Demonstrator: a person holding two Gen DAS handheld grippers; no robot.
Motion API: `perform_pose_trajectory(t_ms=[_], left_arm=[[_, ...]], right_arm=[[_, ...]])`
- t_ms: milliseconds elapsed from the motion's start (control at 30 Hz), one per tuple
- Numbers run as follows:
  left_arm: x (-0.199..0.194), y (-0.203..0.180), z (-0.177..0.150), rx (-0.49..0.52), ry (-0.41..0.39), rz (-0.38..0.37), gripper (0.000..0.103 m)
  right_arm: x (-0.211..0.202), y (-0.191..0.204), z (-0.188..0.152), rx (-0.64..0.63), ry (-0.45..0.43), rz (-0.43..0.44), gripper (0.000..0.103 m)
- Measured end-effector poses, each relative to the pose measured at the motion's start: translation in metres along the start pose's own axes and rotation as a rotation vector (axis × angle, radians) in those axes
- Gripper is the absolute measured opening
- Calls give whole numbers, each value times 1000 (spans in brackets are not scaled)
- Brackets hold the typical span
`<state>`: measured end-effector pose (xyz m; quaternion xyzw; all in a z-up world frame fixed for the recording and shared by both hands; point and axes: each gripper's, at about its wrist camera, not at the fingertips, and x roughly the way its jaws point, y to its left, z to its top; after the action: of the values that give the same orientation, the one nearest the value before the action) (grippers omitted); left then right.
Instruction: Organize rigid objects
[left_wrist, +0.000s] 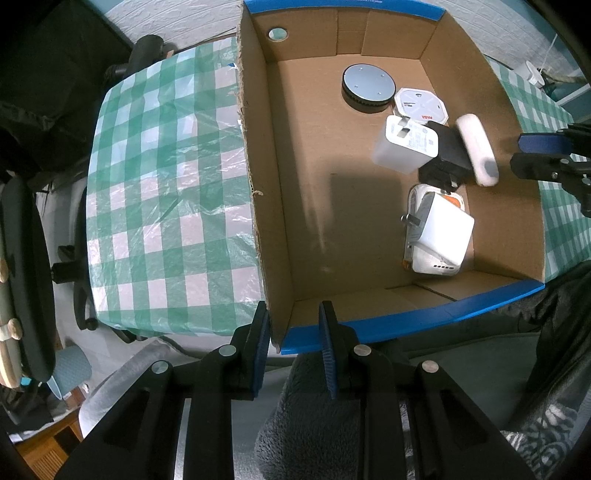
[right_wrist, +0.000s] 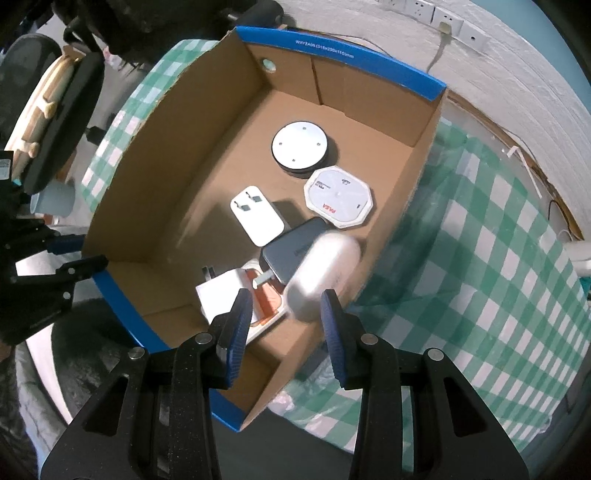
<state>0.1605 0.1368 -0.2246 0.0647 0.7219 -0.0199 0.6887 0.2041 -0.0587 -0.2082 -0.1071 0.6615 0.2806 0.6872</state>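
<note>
An open cardboard box (left_wrist: 406, 321) (right_wrist: 332, 55) with blue rims holds several gadgets: a round black disc (left_wrist: 367, 86), an octagonal white puck (right_wrist: 338, 201), a white plug adapter (left_wrist: 406, 147), a dark charger (right_wrist: 291, 254) and a white charger cube (left_wrist: 443, 225). A white oval case (left_wrist: 476, 147) (right_wrist: 321, 273) shows blurred over the dark charger, just beyond my right gripper (right_wrist: 285, 295) (left_wrist: 517, 152). Those jaws stand about a case's width apart and no pad presses on it. My left gripper (left_wrist: 294, 314) (right_wrist: 85, 251) points down, open, straddling the box's near left corner.
The box sits on a green checked tablecloth (left_wrist: 166, 184) (right_wrist: 480, 258). A dark chair (left_wrist: 22, 258) stands off the table's left side. Grey fleecy fabric (left_wrist: 314, 424) lies below the near edge. Wall sockets (right_wrist: 443, 18) and a cable run along the white wall behind.
</note>
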Motion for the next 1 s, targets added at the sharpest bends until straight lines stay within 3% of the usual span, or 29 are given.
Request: perform_pose_trajectory(t_ms=[200,333,433,600,733,1000], left_arm=[[2,2,-2,-13,-11,-2,26],[0,4,-5,-41,-29,-8,29],[-10,6,-11,-84,-64,-18,41],[-45,-4,-30,-110,-187,15,57],[-80,-16,-51,-132,-297,18,76],[-154,-48,-99,-149,-550,19,85]], right_arm=[[-19,-3,-6,38,-61,18,38],[-38,-2,-14,56,-126,0,48],[-56,0,-20,71,-178,-28,56],[-99,5,-43,98,-293,-78,71],[-134,9,-69,118,-379,-118,73],[-196,7,-127,181,-529,-186,74]])
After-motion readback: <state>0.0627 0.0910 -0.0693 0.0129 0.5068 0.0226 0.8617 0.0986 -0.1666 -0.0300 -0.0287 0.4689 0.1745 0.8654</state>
